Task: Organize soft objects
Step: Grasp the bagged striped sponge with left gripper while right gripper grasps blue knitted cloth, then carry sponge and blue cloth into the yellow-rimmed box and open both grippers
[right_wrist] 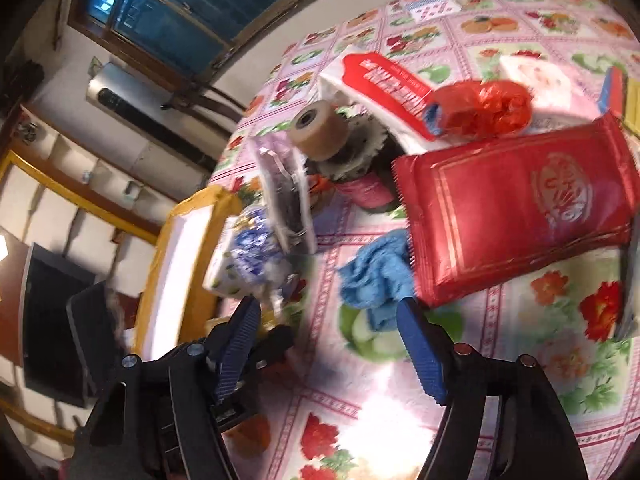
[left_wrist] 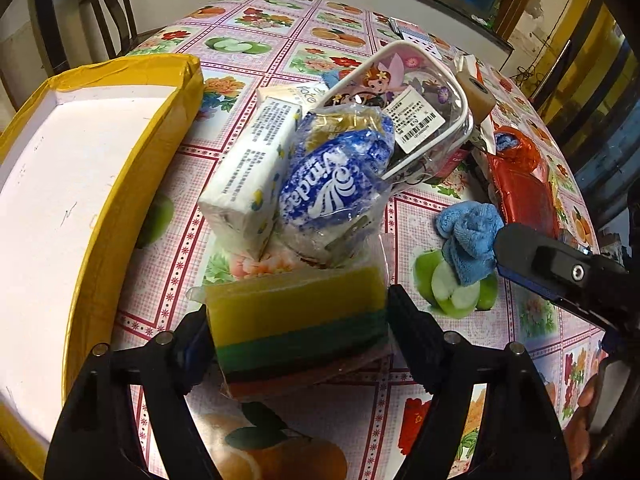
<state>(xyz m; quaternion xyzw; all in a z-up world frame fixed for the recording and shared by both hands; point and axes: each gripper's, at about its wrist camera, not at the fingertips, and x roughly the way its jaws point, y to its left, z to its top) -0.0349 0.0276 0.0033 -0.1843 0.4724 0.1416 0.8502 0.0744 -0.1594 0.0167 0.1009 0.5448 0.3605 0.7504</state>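
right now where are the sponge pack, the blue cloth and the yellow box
sponge pack (left_wrist: 298, 312), left wrist view, on its yellow top layer between the left gripper's fingers
blue cloth (right_wrist: 370, 276), right wrist view, on its crumpled middle
yellow box (left_wrist: 132, 184), left wrist view, on its yellow side wall

We list a sponge pack (left_wrist: 298, 320): yellow, green, dark and orange layers in clear wrap, low centre of the left view, clamped between the left gripper (left_wrist: 298, 334) fingers. Above it we note a white tissue pack (left_wrist: 250, 176) tilted on end, touching a blue-and-white wrapped roll (left_wrist: 334, 188). A crumpled blue cloth (left_wrist: 470, 236) lies centre right on the tablecloth. We count a red foil packet (right_wrist: 516, 208) right of centre in the right view, its edge over the cloth. A yellow-sided box (left_wrist: 132, 184) with a white interior occupies the left.
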